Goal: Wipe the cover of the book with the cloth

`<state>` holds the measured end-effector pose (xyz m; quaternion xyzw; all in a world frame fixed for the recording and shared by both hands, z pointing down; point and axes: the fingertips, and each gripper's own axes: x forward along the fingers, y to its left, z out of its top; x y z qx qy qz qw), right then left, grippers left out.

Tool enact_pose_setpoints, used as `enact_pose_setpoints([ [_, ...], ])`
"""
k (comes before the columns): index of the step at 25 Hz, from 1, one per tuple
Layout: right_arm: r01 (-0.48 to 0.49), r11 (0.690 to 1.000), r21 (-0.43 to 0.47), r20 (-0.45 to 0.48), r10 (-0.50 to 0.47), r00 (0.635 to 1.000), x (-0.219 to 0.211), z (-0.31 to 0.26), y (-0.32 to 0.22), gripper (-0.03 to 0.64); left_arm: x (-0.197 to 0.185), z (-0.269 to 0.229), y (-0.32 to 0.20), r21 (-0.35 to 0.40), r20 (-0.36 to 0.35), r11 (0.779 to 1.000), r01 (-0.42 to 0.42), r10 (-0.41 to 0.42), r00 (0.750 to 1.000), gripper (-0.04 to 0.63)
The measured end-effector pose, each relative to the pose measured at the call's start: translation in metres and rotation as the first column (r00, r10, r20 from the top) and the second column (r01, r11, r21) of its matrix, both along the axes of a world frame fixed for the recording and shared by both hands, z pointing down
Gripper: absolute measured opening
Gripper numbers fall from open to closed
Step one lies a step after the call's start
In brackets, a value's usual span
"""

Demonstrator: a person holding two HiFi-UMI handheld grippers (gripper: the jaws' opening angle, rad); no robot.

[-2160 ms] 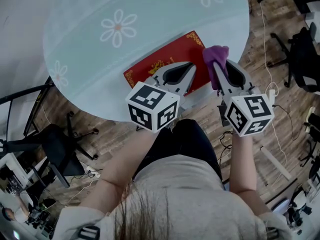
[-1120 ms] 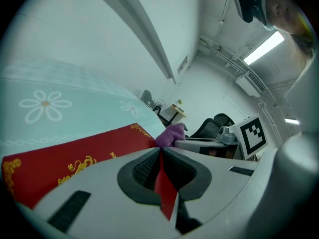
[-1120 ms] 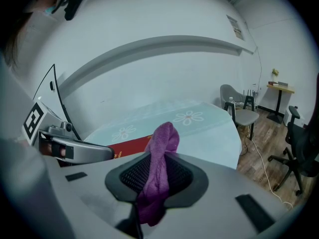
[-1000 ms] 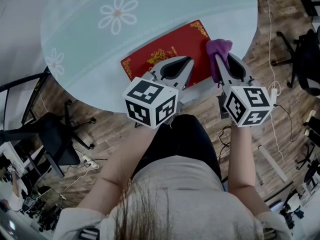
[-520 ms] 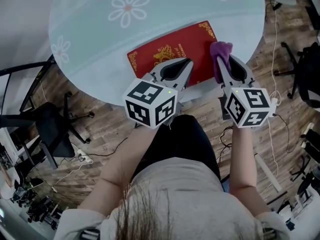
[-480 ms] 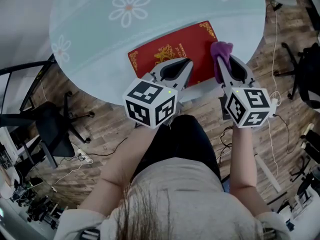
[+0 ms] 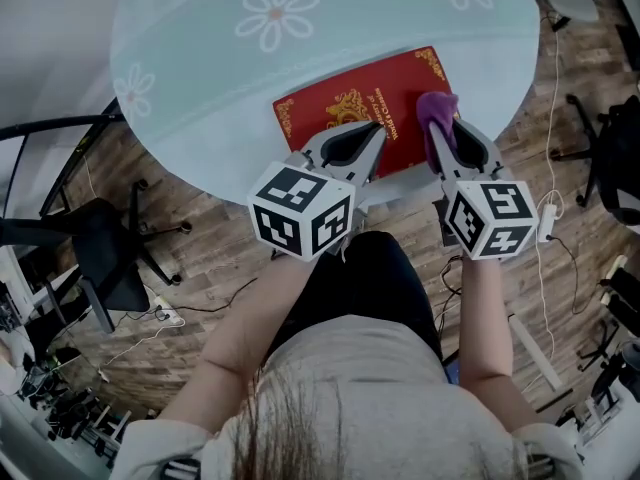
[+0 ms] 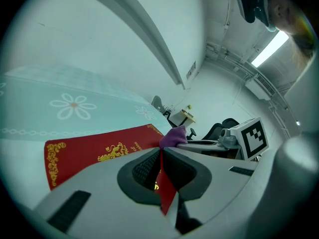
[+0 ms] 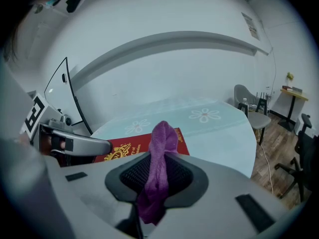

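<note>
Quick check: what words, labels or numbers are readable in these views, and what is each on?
Red book: gold crest and gold lettering on the cover, too small and blurred to read.
Cubes on the left gripper and right gripper: black square marker patterns, no words.
Purple cloth: no print.
Wall sign: too blurred to read.

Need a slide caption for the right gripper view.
Right gripper shut on purple cloth, red book lying on the floral table ahead.

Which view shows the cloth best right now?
The right gripper view: the cloth fills the middle, pinched between the jaws with its tip standing above them. The head view shows only a small purple tuft over the book; the left gripper view, just a bit past the book.
</note>
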<state>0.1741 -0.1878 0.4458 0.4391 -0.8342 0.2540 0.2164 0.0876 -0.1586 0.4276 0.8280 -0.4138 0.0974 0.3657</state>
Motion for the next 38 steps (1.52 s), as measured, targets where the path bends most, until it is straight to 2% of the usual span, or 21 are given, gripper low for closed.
enact_pose_setpoints([
  [5, -0.013, 1.000, -0.008, -0.008, 0.013, 1.000, -0.011, -0.001, 0.003, 0.092, -0.012, -0.005, 0.006, 0.002, -0.024, 1.000, -0.019, 0.019, 1.000, 0.032],
  [17, -0.053, 0.998, -0.034, -0.011, 0.052, 0.999, -0.053, 0.002, 0.024, 0.092, -0.060, -0.005, 0.014, 0.005, -0.016, 0.999, -0.053, 0.053, 0.998, 0.032],
  [38, -0.089, 0.995, -0.051, -0.003, 0.089, 0.996, -0.109, 0.003, 0.062, 0.092, -0.109, 0.000, 0.047, -0.019, -0.038, 0.996, -0.092, 0.091, 0.995, 0.032],
])
